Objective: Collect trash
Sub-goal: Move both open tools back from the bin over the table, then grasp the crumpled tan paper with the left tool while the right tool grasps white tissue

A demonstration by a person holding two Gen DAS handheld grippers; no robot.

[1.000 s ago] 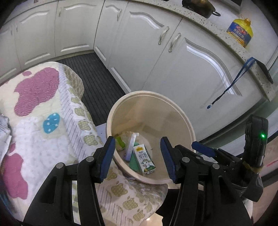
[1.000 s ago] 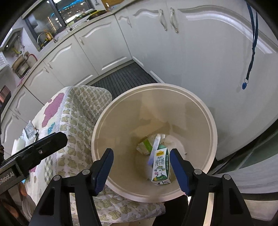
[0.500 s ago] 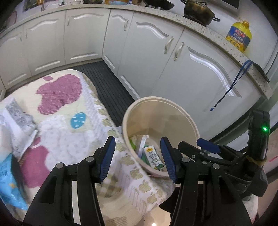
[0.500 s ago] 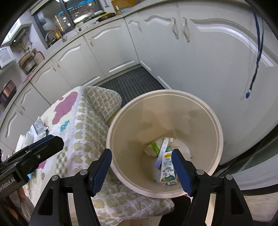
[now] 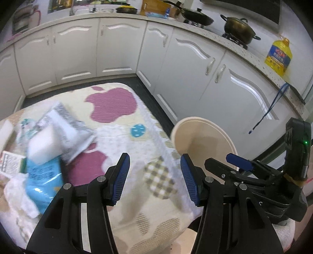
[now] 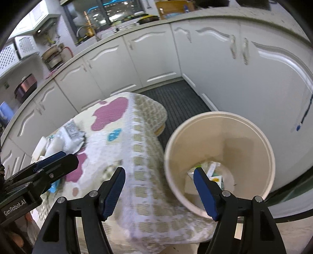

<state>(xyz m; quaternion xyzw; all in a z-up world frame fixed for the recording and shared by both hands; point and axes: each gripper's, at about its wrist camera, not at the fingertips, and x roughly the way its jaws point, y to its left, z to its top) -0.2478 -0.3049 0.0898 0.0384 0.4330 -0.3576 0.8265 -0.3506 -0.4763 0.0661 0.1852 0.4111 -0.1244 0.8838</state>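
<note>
Trash (image 5: 49, 140) heaped on left part of table (image 5: 160, 175), table under apple-print cloth: crumpled grey-printed wrapper, white block, blue packet, white tissue, small printed carton at far left edge. All motion-blurred, labels unreadable.

Left wrist view: left gripper (image 5: 154, 175) over cloth, fingers spread, nothing between, blue pads bare. Pile left of fingers, apart from them. Beige bin (image 5: 203, 132) just beside table's right edge, only rim and upper inner wall visible, contents hidden here. Right gripper (image 5: 238, 164) low right, near bin rim, green light on its body. On kitchen counter behind: yellow oil bottle (image 5: 278, 56), dark pot (image 5: 239, 29), black pan (image 5: 195, 17). Blue lanyard (image 5: 272, 107) hanging down white cabinet front.

Right wrist view: right gripper (image 6: 159, 190) fingers spread, have just been opening, nothing between; left finger over cloth edge, right finger over bin mouth. Bin (image 6: 260, 136) seen from above, bottom visible: cartons (image 6: 214, 175) lying inside, white, green and yellow, partly behind right finger. Trash pile (image 6: 64, 138) smaller, further off at far left of table. Left gripper (image 6: 52, 166) enters from left, near the pile, whether touching unclear. Window, tap and rack at upper left seen only in this view; oil bottle and pot out of frame.
</note>
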